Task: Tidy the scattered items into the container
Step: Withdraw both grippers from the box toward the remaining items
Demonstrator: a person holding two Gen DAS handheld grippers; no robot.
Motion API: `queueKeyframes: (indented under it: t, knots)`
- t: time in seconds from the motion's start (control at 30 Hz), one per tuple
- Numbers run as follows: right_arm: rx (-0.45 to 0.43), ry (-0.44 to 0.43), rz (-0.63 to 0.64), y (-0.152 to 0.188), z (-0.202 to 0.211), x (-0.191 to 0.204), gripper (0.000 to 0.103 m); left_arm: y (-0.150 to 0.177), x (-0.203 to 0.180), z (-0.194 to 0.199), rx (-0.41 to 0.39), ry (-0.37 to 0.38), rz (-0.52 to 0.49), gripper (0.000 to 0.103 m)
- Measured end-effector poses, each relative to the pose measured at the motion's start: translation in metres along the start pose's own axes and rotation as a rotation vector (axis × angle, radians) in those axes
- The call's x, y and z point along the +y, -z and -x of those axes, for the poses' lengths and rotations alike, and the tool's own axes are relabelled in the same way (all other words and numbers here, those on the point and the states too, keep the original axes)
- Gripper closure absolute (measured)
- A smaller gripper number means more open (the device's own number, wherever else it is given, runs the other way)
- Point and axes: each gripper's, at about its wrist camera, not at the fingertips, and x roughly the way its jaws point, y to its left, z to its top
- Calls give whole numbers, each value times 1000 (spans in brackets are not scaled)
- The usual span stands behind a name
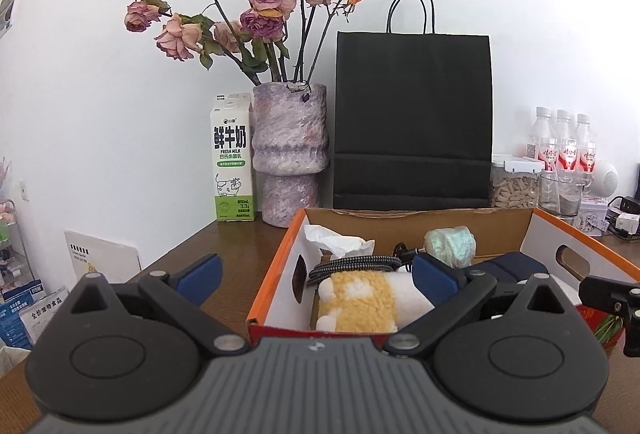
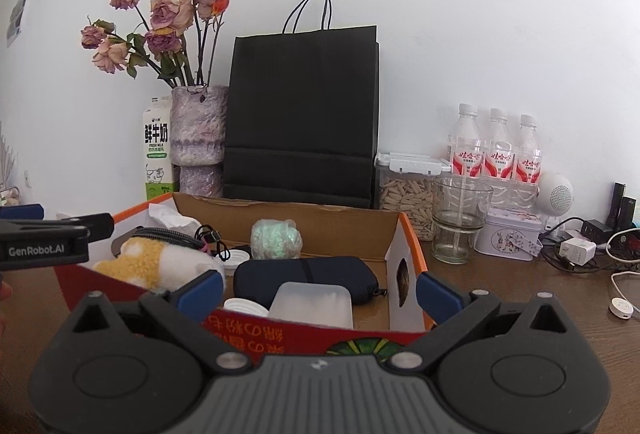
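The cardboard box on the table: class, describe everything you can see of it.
The cardboard box is an open-topped carton, plain brown inside, with orange edges, white end walls with cut-out handle holes, and a red printed front. It sits upright on the brown wooden table, just in front of the black paper bag. Inside lie a fluffy yellow-and-white toy, a dark zip pouch, a greenish wrapped bundle, white tissue, a cable and a translucent plastic tub.
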Motion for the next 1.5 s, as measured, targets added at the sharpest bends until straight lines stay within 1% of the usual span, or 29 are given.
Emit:
queueKeyframes:
  t: [0.23, 0.33, 0.43, 0.67, 0.83, 1.07, 1.5]
  knots:
    - [27, -4, 0, 12, 21, 3, 0, 9, 6, 21, 18, -11, 0, 0]
    - [35, -6, -1, 17, 31, 3, 0, 12, 9, 28, 38, -15, 1, 0]
    - [43, -8, -9, 22, 40, 2, 0, 16, 12, 34, 63, -6, 6, 0]
    - [73, -13, -18, 32, 56, 2, 0, 25, 11, 49, 91, 9, -14, 0]
    - [78, -16, -15, 37, 67, 2, 0, 30, 12, 57, 111, 15, -18, 0]
    - [89, -12, -8, 39, 71, 4, 0, 33, 18, 59, 144, 6, -7, 0]
    - [118, -10, 8, 39, 67, 7, 0, 34, 15, 59, 154, 7, -27, 0]
